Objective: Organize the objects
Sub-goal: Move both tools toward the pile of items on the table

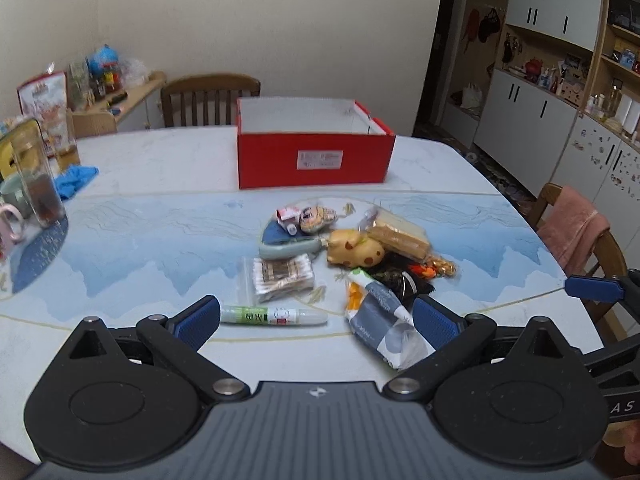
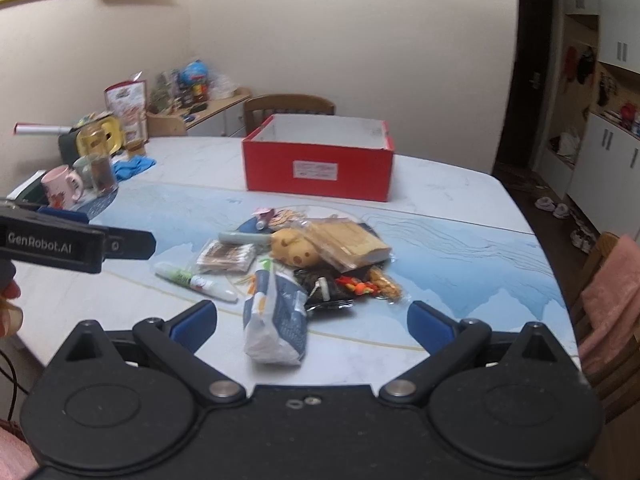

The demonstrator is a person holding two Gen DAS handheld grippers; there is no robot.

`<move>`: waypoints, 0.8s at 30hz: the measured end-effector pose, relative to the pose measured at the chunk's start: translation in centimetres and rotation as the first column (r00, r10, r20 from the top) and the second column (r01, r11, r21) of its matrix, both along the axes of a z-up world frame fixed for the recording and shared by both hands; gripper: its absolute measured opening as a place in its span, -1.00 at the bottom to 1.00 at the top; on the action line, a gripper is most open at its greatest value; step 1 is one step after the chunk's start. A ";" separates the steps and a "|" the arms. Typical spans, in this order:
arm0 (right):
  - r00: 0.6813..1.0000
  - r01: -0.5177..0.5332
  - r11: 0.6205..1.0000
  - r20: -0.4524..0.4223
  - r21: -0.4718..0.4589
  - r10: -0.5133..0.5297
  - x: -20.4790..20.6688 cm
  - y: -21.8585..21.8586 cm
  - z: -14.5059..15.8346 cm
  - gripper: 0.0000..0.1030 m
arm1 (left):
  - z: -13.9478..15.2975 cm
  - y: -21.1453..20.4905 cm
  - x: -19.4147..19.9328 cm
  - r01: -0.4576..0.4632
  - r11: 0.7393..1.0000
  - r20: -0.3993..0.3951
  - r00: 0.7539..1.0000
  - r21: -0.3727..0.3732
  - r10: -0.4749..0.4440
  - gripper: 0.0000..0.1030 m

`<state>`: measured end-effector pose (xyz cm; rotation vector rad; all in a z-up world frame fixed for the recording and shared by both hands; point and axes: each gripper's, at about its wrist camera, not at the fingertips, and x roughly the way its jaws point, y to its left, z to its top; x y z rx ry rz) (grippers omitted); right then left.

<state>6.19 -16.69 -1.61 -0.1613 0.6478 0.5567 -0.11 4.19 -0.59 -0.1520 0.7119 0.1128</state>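
Both of my tools are spread wide with nothing between the pads: left hand-held gripper (image 1: 316, 318) hovers over the near edge of the desk (image 1: 160, 176), tilted down, and right hand-held gripper (image 2: 312, 320) hangs just beside it, tilted the same way. From the left wrist I see a green-and-white tube (image 1: 274, 316) lying flat just past my left-side finger, and a blue-and-white packet (image 1: 384, 320) next to the other finger. Beyond them sits the pile: a clear bag of cotton swabs (image 1: 282, 276), a yellow spotted toy (image 1: 354, 254), a wrapped stack of crackers (image 1: 398, 236), a dark wrapper (image 1: 404, 278) and some small bits I cannot make out. Further back, well apart from the pile, stands an open red box (image 1: 312, 164). At far left are a tall glass (image 1: 38, 176) and a blue glove (image 1: 74, 178).
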 end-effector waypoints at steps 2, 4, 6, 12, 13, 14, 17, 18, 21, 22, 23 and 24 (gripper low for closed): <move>1.000 -0.023 1.000 -0.007 -0.008 0.023 0.4 0.5 -0.2 0.97 | -0.6 0.9 0.7 0.005 1.000 -0.016 1.000 -0.016 -0.005 1.00; 0.999 -0.035 0.999 -0.019 -0.015 0.035 1.1 1.0 -0.5 0.97 | -1.5 1.8 1.4 0.025 0.999 -0.004 1.000 -0.021 -0.025 1.00; 0.999 -0.042 0.999 -0.034 -0.017 0.042 1.9 1.6 -0.8 0.97 | -2.7 2.3 2.2 0.065 0.998 0.007 0.998 0.017 -0.066 1.00; 0.993 -0.052 0.998 -0.112 -0.037 0.047 4.6 3.5 -2.5 0.94 | -7.9 2.7 5.5 0.250 0.947 -0.089 0.968 0.200 -0.236 1.00; 0.991 -0.056 0.998 -0.125 -0.041 0.051 5.0 3.9 -2.9 0.94 | -8.7 2.8 5.9 0.270 0.936 -0.107 0.962 0.225 -0.251 1.00; 0.989 -0.057 0.997 -0.136 -0.048 0.050 5.4 4.3 -3.3 0.94 | -9.4 2.8 6.4 0.292 0.925 -0.123 0.955 0.244 -0.269 1.00; 0.985 -0.051 0.996 -0.170 -0.066 0.040 6.6 5.4 -4.5 0.91 | -11.3 2.8 7.2 0.365 0.882 -0.159 0.930 0.300 -0.331 1.00; 0.983 -0.046 0.996 -0.182 -0.072 0.032 7.0 5.7 -4.8 0.89 | -11.9 2.9 7.5 0.381 0.870 -0.178 0.923 0.312 -0.340 0.99; 0.976 -0.035 0.996 -0.218 -0.084 0.016 8.0 6.2 -5.9 0.81 | -12.8 3.6 8.2 0.388 0.868 -0.203 0.919 0.310 -0.338 0.99; 0.974 -0.035 0.996 -0.228 -0.086 0.014 8.2 6.4 -6.1 0.81 | -13.0 4.1 8.5 0.383 0.874 -0.210 0.920 0.298 -0.331 0.99; 0.971 -0.035 0.996 -0.238 -0.087 0.013 8.5 6.5 -6.3 0.78 | -13.1 4.5 8.8 0.375 0.881 -0.218 0.922 0.287 -0.322 0.98; 0.969 -0.035 0.995 -0.246 -0.090 0.012 8.7 6.7 -6.5 0.77 | -13.2 4.9 9.1 0.369 0.889 -0.221 0.923 0.272 -0.315 0.96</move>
